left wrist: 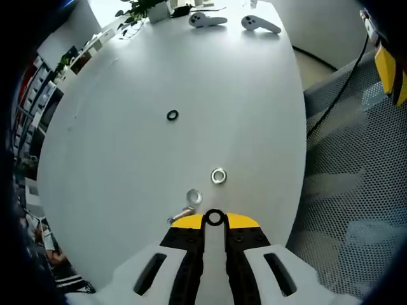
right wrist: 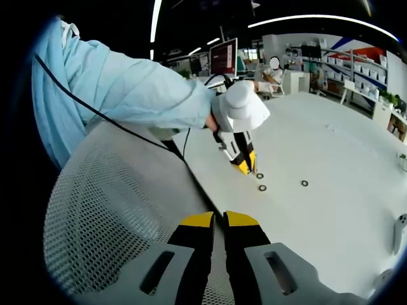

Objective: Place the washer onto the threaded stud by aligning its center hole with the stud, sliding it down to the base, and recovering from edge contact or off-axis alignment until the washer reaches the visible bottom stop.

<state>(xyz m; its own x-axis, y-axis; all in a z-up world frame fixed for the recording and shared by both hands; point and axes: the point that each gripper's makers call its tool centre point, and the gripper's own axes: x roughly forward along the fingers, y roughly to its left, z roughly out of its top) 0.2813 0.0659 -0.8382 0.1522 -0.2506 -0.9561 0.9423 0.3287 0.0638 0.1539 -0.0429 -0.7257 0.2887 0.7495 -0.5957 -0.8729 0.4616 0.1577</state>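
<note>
Holding a dark washer pinched between the yellow tips of your left gripper, jaws closed on it. You're hovering it just beside the stud, which is lying on its side on the white table. Next to the stud, a silver nut; a little further, a silver ring; well beyond, a black ring. Your right gripper is sitting closed and empty over the mesh chair, well apart from the stud.
</note>
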